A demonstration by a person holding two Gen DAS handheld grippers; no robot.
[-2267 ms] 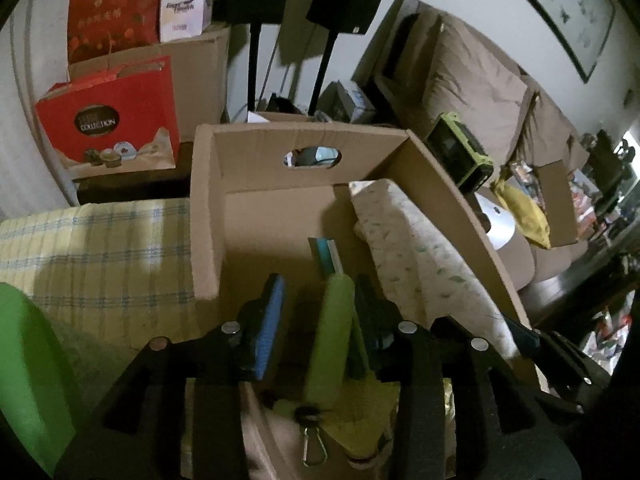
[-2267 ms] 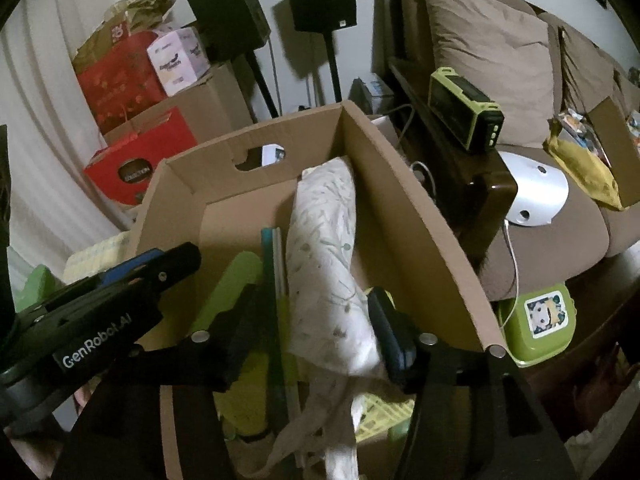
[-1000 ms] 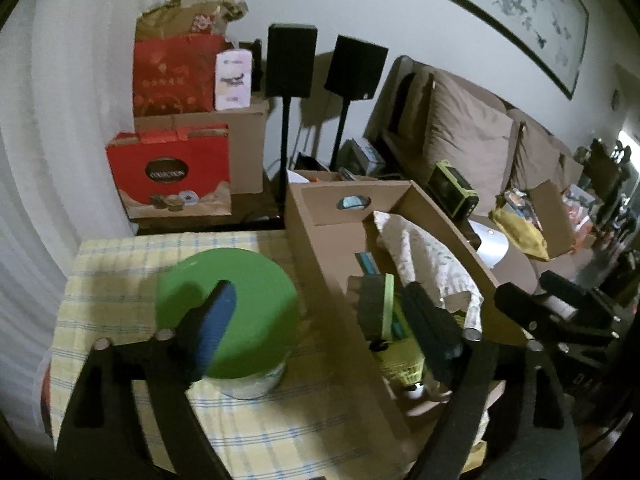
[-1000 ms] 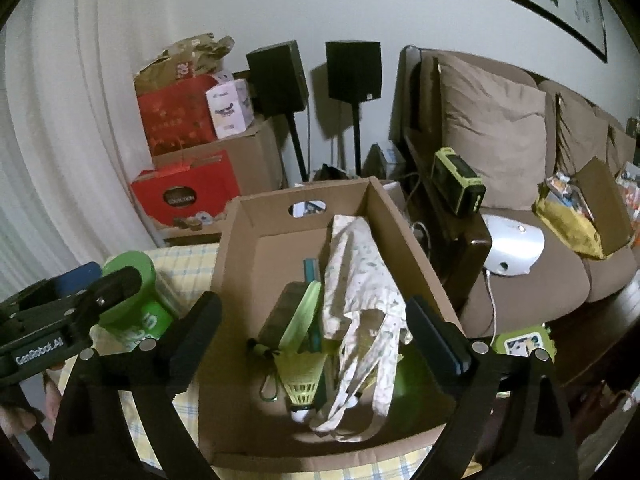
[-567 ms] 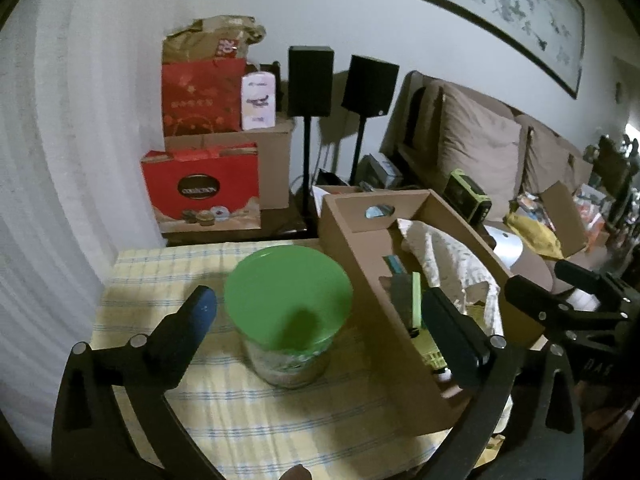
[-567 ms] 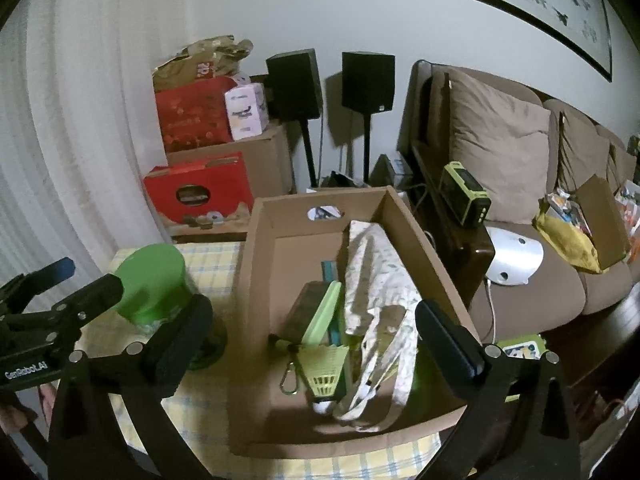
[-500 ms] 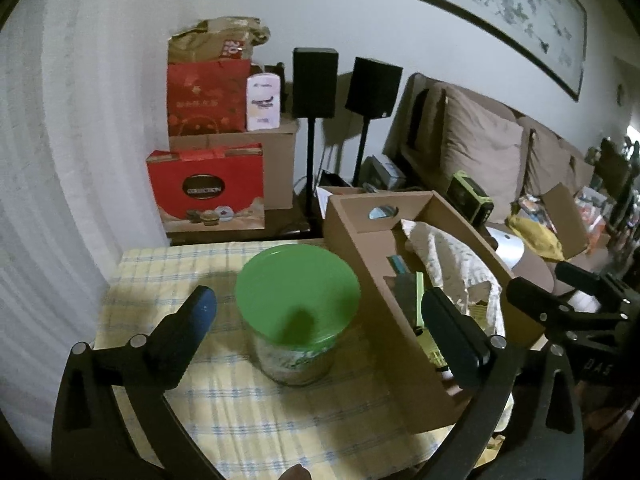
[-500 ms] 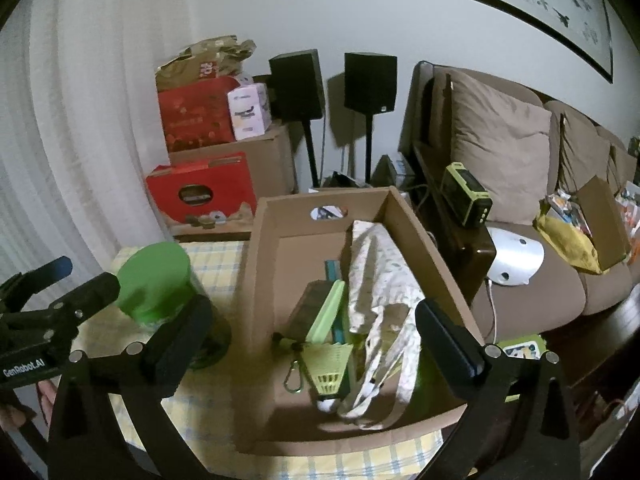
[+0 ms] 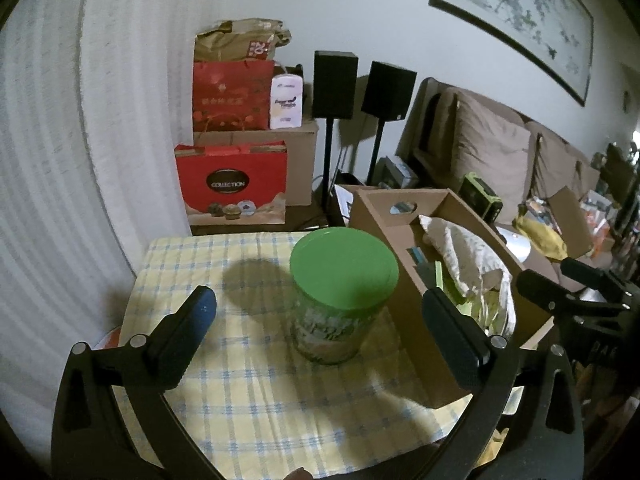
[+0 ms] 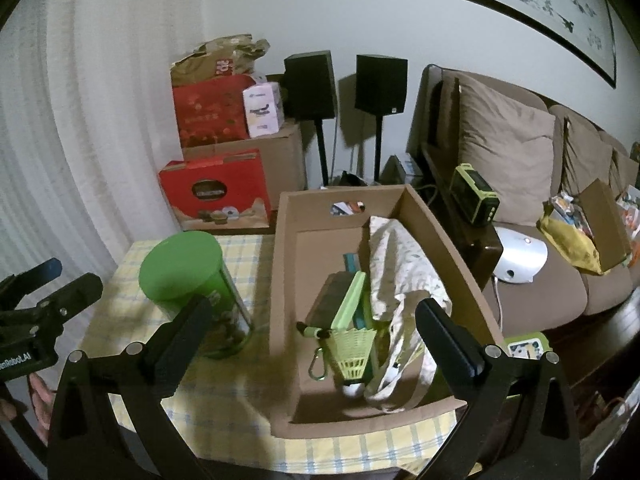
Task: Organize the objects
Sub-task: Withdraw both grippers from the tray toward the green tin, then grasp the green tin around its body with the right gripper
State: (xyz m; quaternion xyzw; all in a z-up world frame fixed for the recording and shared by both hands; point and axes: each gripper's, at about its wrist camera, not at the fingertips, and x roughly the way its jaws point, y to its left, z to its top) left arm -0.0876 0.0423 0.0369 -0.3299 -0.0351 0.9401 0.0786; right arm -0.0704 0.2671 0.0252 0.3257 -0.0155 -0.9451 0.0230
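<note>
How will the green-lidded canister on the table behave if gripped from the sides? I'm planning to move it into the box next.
The canister looks rigid, so it should hold shape when squeezed. Its label looks glossy, so the pads may slip. It stands tall on soft checked cloth, so a high push could tip it, then it would roll.

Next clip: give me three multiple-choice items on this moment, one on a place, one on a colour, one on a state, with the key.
1. Where does the can stand?
A. Inside the box
B. On the checked cloth, beside the box
C. On the sofa

2. What colour is the can's lid?
A. Red
B. White
C. Green

3. How are the left gripper and right gripper?
A. Both open, holding nothing
B. Left shut on the can
C. Right shut on the bag

Key: 1 B, the can rests on the cloth left of the box. 2 C, the lid is plain green. 3 A, both jaws stand wide with nothing pressed between them; the bag lies in the box.
</note>
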